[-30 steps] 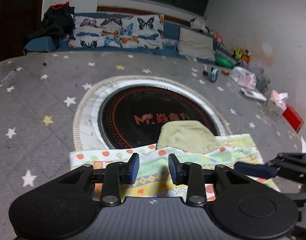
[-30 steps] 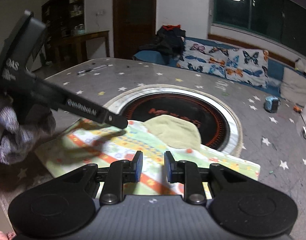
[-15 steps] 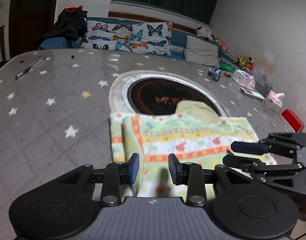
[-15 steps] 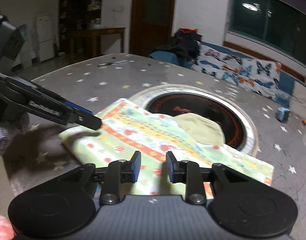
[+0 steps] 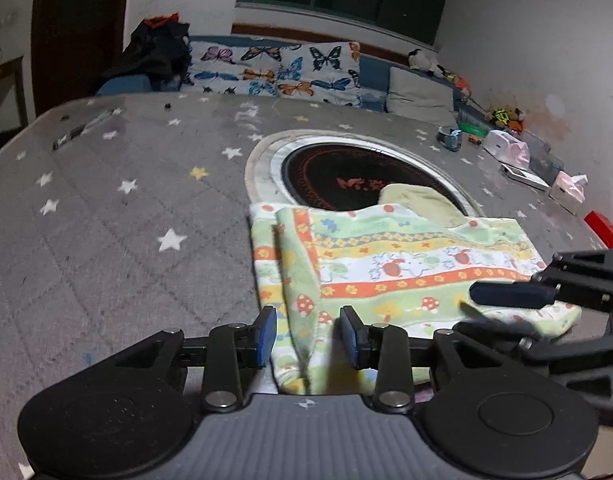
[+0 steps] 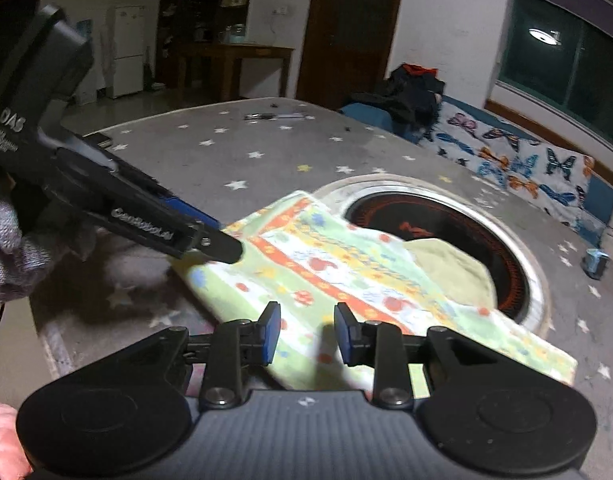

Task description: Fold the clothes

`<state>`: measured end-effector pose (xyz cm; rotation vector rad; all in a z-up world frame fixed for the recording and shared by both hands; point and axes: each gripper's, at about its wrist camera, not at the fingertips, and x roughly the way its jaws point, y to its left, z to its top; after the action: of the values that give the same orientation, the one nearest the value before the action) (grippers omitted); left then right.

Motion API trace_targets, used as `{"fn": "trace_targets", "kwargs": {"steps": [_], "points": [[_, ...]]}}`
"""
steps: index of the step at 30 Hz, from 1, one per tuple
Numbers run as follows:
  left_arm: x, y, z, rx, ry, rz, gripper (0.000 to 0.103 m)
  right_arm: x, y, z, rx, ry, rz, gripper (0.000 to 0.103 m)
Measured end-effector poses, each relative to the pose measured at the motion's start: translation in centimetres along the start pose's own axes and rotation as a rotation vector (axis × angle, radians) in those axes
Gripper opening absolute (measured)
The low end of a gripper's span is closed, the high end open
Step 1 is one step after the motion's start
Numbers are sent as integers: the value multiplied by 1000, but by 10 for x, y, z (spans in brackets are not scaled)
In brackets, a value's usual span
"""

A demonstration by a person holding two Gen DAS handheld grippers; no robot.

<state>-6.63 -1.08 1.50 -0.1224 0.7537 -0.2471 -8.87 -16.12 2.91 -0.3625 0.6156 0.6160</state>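
Cloth (image 5: 386,264) nearer; both tools parted as before

The left gripper (image 5: 308,338), jaws apart, hovers over the patterned cloth's (image 5: 390,264) near fold on the star-print cover (image 5: 106,216).
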Motion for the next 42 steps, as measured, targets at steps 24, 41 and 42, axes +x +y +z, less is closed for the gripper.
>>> {"fn": "trace_targets", "kwargs": {"steps": [24,41,42], "points": [[-18,49,15,-407,17,-79,49,32,68,23,-253,8,83,33],[2,50,16,-647,59,-225,58,4,30,40,-37,-70,123,13],[4,48,17,-650,63,-229,58,2,30,39,-34,-73,124,12]]}}
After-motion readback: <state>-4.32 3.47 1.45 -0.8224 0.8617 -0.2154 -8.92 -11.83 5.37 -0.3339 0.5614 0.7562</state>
